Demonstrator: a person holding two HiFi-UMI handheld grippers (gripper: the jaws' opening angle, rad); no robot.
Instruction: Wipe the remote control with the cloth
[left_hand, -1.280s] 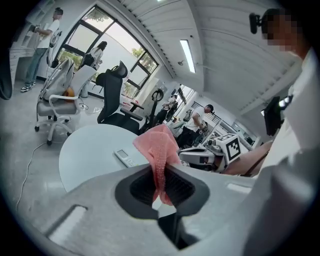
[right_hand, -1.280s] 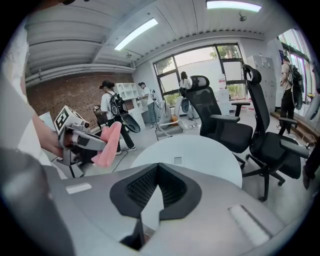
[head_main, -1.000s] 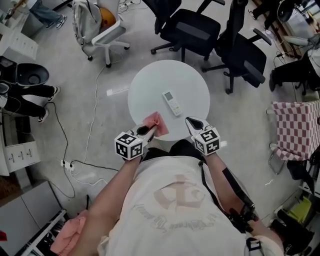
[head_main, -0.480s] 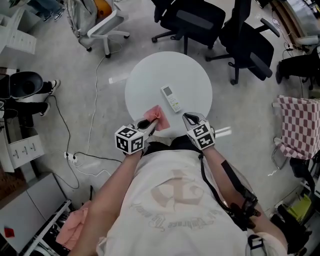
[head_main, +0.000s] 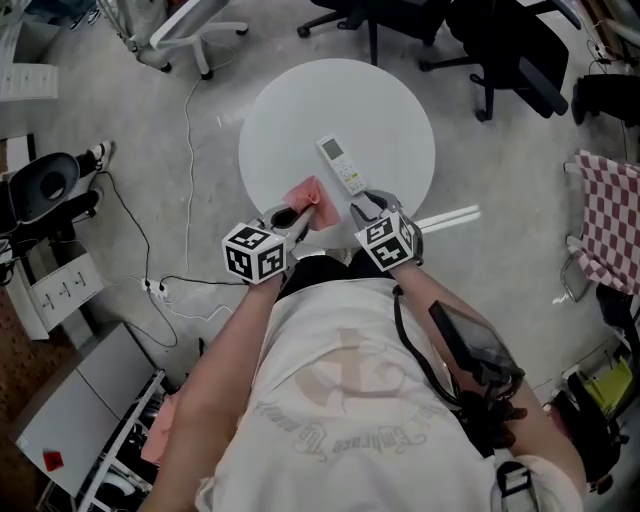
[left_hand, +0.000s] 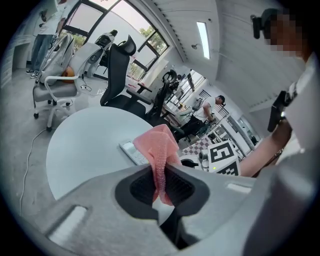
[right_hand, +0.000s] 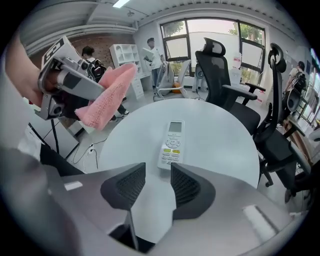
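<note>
1. The right gripper (right_hand: 157, 187) has just been opening its jaws. They now stand moderately apart with nothing between them, aimed at the near end of the slim white plastic remote control (right_hand: 171, 145).
2. Compared with a second ago, both grippers have come down and closer to the round white table (head_main: 290, 120). The remote lies flat near the table's middle, untouched.
3. The left gripper (left_hand: 161, 182) stays clamped on the bunched pink textured cloth (left_hand: 160, 147), which it holds above the table near the remote, not on it.
4. The opened right jaws probably mean it is about to pin or grasp the remote so the cloth can rub it. Wiping has not begun.
</note>
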